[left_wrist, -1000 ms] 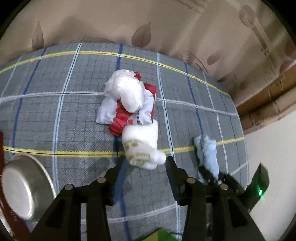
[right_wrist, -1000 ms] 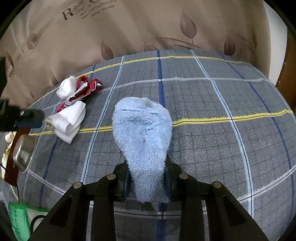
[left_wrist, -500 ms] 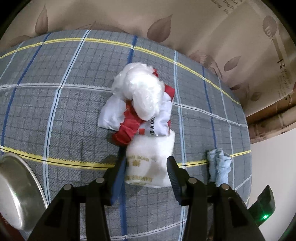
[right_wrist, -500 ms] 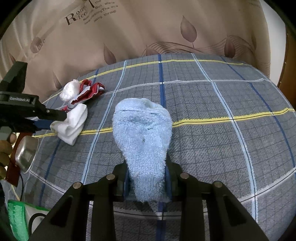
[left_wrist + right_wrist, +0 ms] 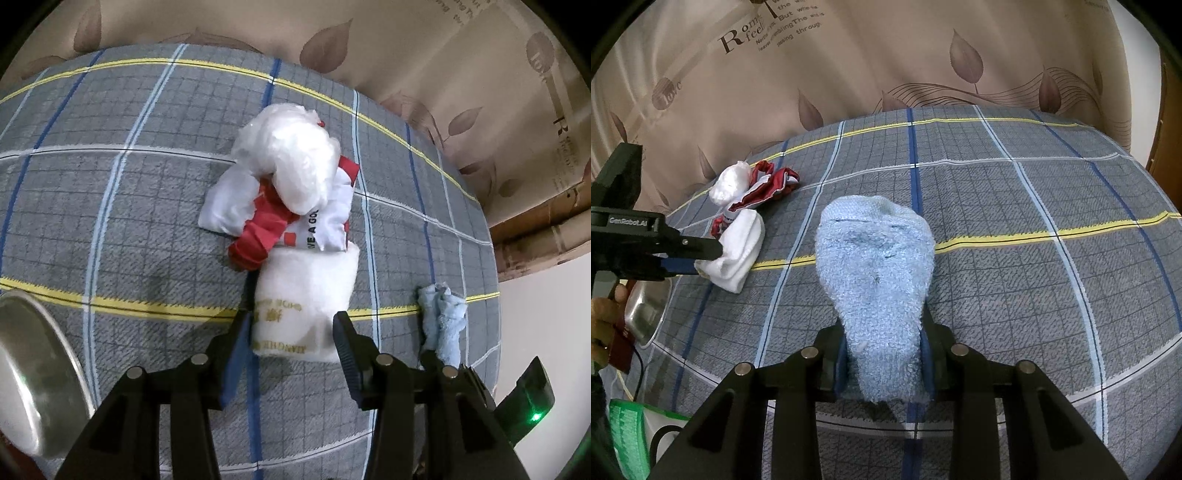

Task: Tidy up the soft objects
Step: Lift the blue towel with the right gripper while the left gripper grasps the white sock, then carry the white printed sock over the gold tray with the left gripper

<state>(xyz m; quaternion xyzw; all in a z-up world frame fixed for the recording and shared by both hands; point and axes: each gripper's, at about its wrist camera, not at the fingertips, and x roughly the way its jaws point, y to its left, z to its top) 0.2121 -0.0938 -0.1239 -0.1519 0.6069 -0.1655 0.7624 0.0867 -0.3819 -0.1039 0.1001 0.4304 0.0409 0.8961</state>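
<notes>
A folded white towel with gold lettering (image 5: 304,304) lies on the grey plaid bedcover (image 5: 110,206). My left gripper (image 5: 293,332) is open, its fingers on either side of the towel's near end. Behind the towel lie a red and white cloth bag (image 5: 295,229) and a crumpled white plastic bag (image 5: 291,162). My right gripper (image 5: 884,354) is shut on a light blue towel (image 5: 875,266), which rests on the cover. The blue towel also shows in the left wrist view (image 5: 441,317). The white towel (image 5: 738,251) and the left gripper (image 5: 698,258) show at the left of the right wrist view.
A steel bowl (image 5: 33,373) sits at the bed's left edge, also in the right wrist view (image 5: 646,314). A beige leaf-print curtain (image 5: 886,62) hangs behind the bed. A green and white bag (image 5: 631,435) lies below the bed edge.
My left gripper has moved forward, so its open fingers now straddle the white towel. The right gripper has held still with the blue towel.
</notes>
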